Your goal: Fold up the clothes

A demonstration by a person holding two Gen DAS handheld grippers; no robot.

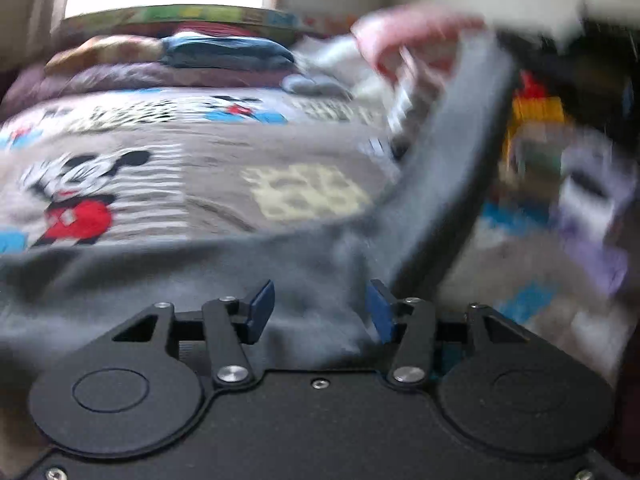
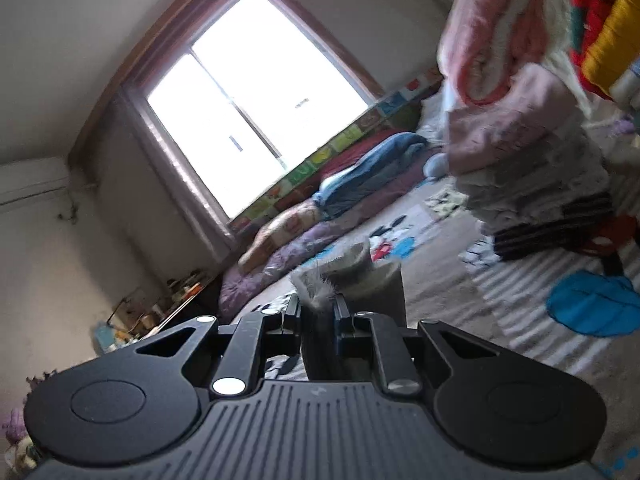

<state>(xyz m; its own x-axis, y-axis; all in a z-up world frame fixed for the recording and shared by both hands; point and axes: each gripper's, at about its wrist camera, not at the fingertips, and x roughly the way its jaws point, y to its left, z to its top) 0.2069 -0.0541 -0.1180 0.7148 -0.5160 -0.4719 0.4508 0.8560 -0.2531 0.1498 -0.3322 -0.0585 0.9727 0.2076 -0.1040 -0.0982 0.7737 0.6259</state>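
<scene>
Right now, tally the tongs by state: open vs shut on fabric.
Open: 1, left tongs, over the grey garment
Shut on fabric: 1, right tongs, pinching a grey fabric edge
Total: 2

Left gripper (image 1: 320, 310) matte black, blue pads (image 1: 262, 304), silver screws, two round embossed discs, right gripper (image 2: 318, 312) black too, ribbed grey top plate, shiny rivets, triangular cut-outs
</scene>
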